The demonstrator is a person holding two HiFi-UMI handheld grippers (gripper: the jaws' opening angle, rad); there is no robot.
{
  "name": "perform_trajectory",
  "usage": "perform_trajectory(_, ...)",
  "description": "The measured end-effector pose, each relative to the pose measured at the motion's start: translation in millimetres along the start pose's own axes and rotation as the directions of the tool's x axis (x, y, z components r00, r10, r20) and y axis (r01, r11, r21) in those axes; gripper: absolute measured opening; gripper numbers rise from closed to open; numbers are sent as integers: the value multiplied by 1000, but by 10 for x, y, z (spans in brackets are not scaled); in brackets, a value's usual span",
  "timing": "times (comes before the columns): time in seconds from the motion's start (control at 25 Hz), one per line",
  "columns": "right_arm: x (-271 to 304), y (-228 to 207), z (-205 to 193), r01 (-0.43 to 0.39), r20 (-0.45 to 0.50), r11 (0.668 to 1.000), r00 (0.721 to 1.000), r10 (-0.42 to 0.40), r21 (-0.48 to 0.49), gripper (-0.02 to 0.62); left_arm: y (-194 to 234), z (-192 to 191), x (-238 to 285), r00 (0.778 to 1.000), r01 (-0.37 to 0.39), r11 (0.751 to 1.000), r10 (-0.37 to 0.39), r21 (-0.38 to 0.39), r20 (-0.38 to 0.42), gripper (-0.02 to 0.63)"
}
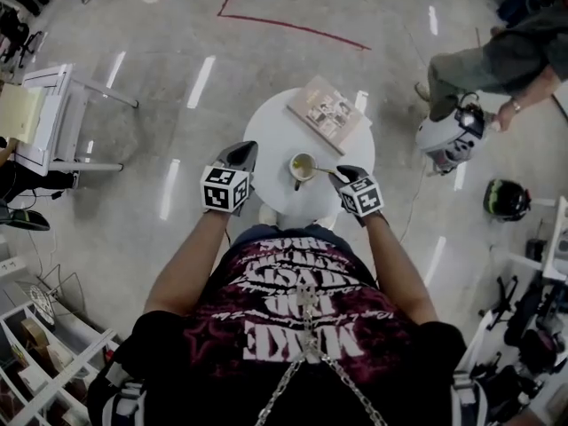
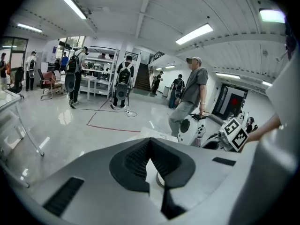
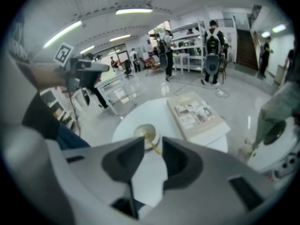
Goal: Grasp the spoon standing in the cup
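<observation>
Closest to us is our own dark printed shirt [image 1: 302,322], with a metal chain [image 1: 306,371] down its front. Past it stands a small round white worktop [image 1: 266,127].

Over its near left edge we hold the left tool [image 1: 241,154]. Its jaws are pressed together at the tips, with nothing between them.

Right of it, in the near half of the worktop, sits the cup [image 1: 303,167]. The spoon [image 1: 323,170] stands in it, its handle leaning out over the rim to the right.

Farther back and a little to the right, a book [image 1: 330,112] lies flat near the worktop's far right edge.

At the near right we hold the right tool [image 1: 343,176], tilted down toward the cup. Its jaws are spread, and the spoon's handle runs into the gap between them. It lies closer to the right-hand jaw, and neither pad presses on it.
</observation>
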State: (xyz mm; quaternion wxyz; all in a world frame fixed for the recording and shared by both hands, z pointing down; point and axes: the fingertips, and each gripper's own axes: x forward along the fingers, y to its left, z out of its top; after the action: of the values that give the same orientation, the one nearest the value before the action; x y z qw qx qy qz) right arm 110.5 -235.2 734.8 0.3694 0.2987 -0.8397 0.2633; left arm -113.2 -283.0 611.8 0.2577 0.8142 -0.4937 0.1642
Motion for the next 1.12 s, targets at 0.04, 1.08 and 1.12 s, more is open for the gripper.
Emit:
perform_trajectory(0.04, -90, 0, 83, 24, 8, 999, 1000, -24, -49, 123, 15, 97, -21, 1000, -6, 1000, 6, 2, 16, 25)
perform_trajectory(1.08, -2660, 646, 2265, 198, 737, 980, 664, -128, -8, 32, -1353, 1880, -702, 882, 157, 959, -243, 234, 403, 25)
perform_trajectory(1.12, -2671, 664, 2261, 205, 736, 979, 664, -129, -14, 32, -1355, 1875, -710, 882, 158, 959, -244, 234, 404, 25)
